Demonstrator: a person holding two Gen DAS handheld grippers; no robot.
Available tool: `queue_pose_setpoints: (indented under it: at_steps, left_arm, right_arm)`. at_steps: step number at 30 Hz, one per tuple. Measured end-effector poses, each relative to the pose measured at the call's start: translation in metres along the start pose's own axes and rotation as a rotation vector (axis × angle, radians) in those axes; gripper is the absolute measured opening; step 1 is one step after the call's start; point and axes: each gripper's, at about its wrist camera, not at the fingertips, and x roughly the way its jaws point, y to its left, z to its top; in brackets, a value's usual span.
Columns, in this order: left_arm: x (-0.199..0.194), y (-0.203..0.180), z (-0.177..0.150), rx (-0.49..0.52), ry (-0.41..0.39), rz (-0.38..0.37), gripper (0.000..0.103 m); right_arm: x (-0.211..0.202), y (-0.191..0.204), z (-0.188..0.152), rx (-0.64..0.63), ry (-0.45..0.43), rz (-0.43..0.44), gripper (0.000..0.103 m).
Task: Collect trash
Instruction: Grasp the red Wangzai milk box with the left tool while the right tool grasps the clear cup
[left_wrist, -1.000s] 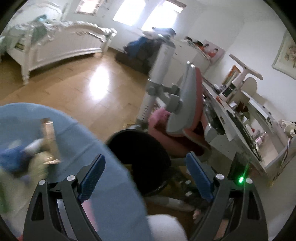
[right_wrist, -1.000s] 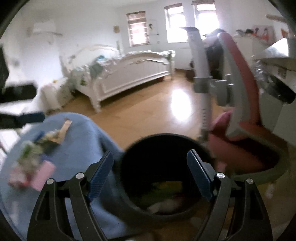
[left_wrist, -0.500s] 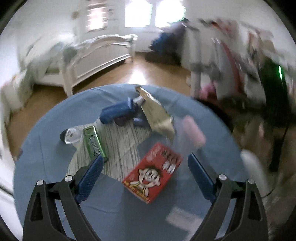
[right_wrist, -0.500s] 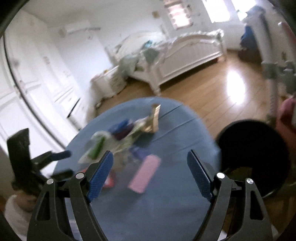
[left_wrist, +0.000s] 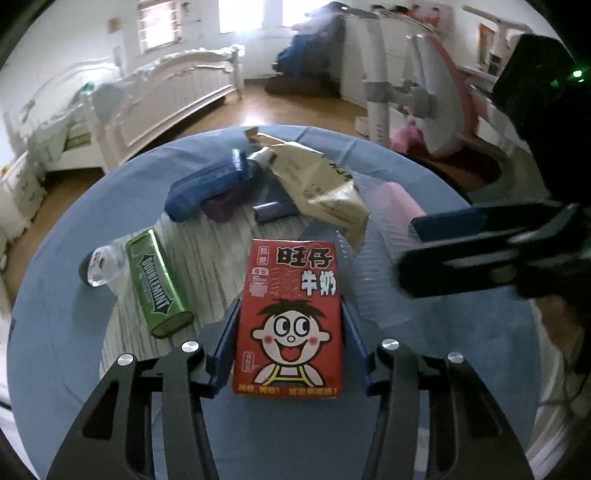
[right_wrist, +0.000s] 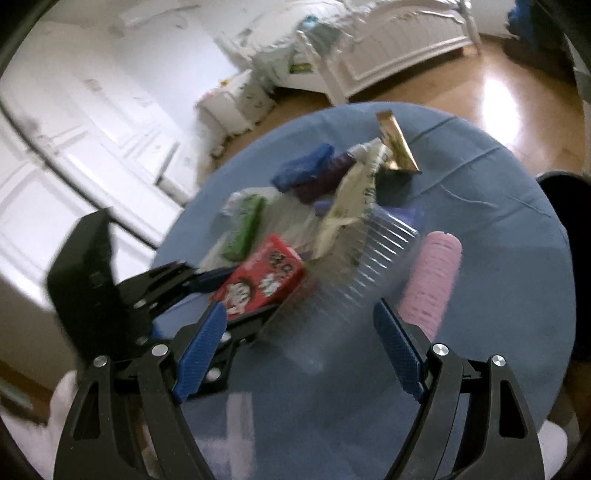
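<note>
We read this as a home bedroom. A white carved bed (left_wrist: 162, 92) with rumpled bedding stands on the wooden floor (right_wrist: 509, 88), with bright windows (left_wrist: 243, 14) on the far wall. White panelled wardrobe doors (right_wrist: 74, 155) line one side, and bags and clutter (right_wrist: 255, 92) sit beside the bed. A pink and grey desk chair (left_wrist: 439, 103) stands near a white study desk (left_wrist: 491, 70) with small items on it, too blurred for us to identify. A round table with a blue cloth (right_wrist: 517, 258) holds household packaging and wrappers. We see a dark pile (left_wrist: 310, 62) against the wall under the windows.
</note>
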Motion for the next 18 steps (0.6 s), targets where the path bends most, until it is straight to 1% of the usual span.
queue_pose_setpoints:
  at_steps: [2, 3, 4, 5, 7, 9, 12, 15, 17, 18]
  left_arm:
    - [-0.004, 0.001, -0.003, -0.028, -0.012, 0.042, 0.049]
    - [-0.005, 0.003, -0.006, -0.049, -0.016, 0.053, 0.049]
    - [-0.009, 0.008, -0.01, -0.092, -0.021, 0.062, 0.049]
    - [-0.012, 0.011, -0.013, -0.116, -0.024, 0.066, 0.049]
    - [-0.027, 0.02, -0.016, -0.169, -0.063, 0.083, 0.049]
    - [-0.043, 0.025, -0.02, -0.204, -0.1, 0.099, 0.049]
    - [-0.066, 0.032, -0.025, -0.265, -0.147, 0.109, 0.049]
    - [-0.076, 0.034, -0.025, -0.292, -0.169, 0.113, 0.049]
    - [-0.077, 0.032, -0.026, -0.307, -0.177, 0.103, 0.049]
    - [-0.076, 0.031, -0.025, -0.312, -0.174, 0.101, 0.049]
  right_arm:
    - [0.005, 0.005, 0.003, -0.029, -0.005, -0.064, 0.07]
    - [0.005, 0.006, 0.003, -0.033, -0.001, -0.073, 0.065]
    - [0.005, 0.006, 0.003, -0.026, 0.005, -0.068, 0.061]
    - [0.004, 0.006, 0.002, -0.03, 0.013, -0.063, 0.059]
    - [-0.002, 0.001, -0.001, -0.05, 0.025, -0.07, 0.055]
    - [-0.012, 0.002, -0.005, -0.062, 0.019, -0.107, 0.053]
    - [-0.02, 0.001, -0.012, -0.089, 0.015, -0.178, 0.054]
    - [-0.023, 0.008, -0.012, -0.148, -0.016, -0.284, 0.065]
    - [-0.015, 0.008, -0.01, -0.157, -0.02, -0.274, 0.065]
    - [-0.009, 0.006, -0.01, -0.161, -0.014, -0.258, 0.059]
